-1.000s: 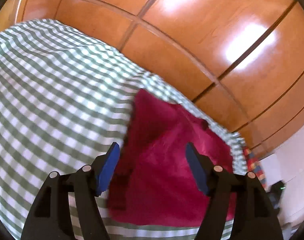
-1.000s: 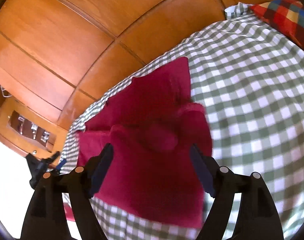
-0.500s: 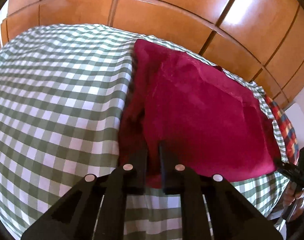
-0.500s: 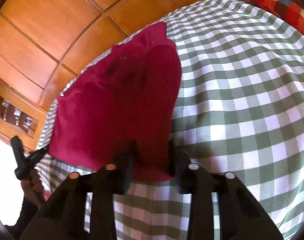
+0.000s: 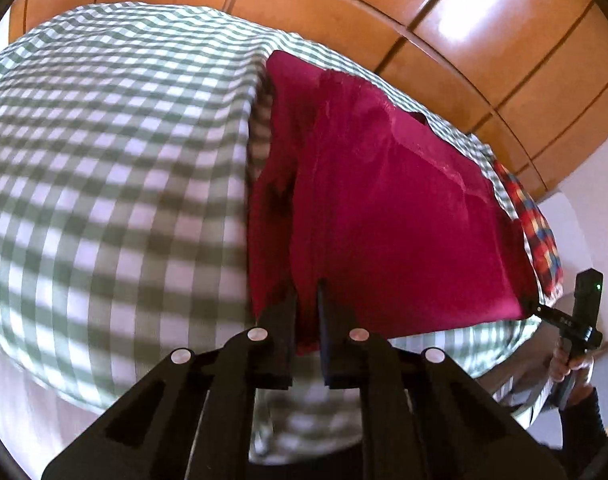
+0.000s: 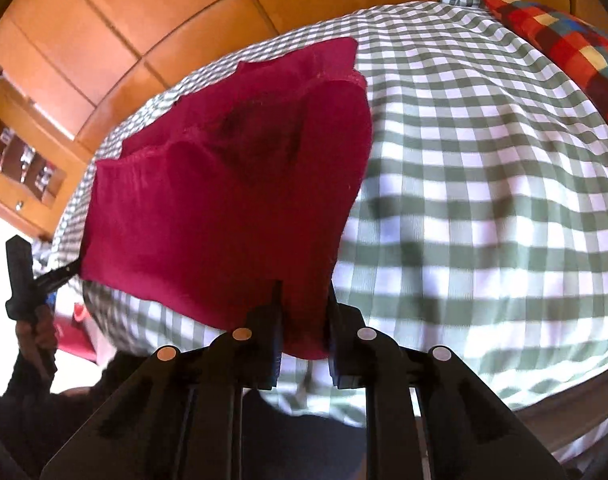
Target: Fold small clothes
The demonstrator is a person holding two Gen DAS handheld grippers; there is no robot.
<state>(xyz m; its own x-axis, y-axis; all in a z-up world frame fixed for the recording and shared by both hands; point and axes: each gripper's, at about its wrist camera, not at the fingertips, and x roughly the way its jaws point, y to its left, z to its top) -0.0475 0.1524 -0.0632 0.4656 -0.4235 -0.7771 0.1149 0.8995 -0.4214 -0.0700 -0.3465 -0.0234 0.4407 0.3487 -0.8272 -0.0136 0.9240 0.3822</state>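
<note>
Red garment [image 5: 392,216] flat on checked bed [image 5: 116,152], long axis across the near edge. Left tool [image 5: 306,308] opening slightly, right tool [image 6: 304,304] closing; both clamped on near corners.

A home bedroom is showing: a bed [image 5: 104,160] wearing a green-checked sheet, wooden wardrobe panels [image 5: 484,40] gleaming behind at top, a patchwork pillow [image 6: 564,52] lying upper right.

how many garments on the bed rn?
1. A dark red garment lies on the green checked bedcover, its near edge pinched at two corners, one by the left gripper and one by the right gripper. Anything under it is hidden.
</note>
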